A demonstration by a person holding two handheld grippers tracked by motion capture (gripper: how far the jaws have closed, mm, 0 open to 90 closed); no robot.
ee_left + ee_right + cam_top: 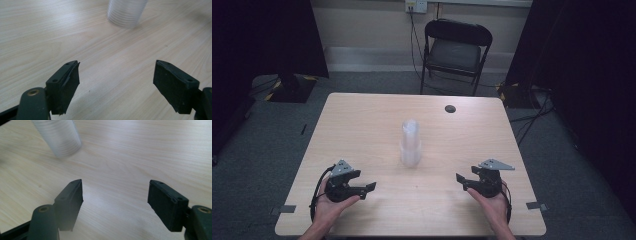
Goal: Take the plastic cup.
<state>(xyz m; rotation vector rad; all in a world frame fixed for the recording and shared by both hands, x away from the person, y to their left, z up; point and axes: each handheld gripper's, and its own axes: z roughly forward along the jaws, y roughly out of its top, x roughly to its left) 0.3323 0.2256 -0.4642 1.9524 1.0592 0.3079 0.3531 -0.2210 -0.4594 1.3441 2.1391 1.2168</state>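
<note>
High view showed the cup stack [410, 143] untouched on the counter [362, 125]. Left tool [371, 187] and right tool [460, 178] stood agape, empty. All handling remained.

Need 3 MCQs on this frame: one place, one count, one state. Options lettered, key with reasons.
1. Where does the stack of clear cups stand?
A. mid-table between the claws
B. at the table's far left corner
C. on the chair

2. How many chairs stand behind the table?
A. none
B. one
C. three

3. What state is the left claw in?
A. shut on a cup
C. shut on nothing
B. open, nothing between its jaws

Key: 1 A, the stack rises at the centre, apart from both claws. 2 B, a single black folding chair. 3 B, bare wood shows between the spread jaws.
</note>
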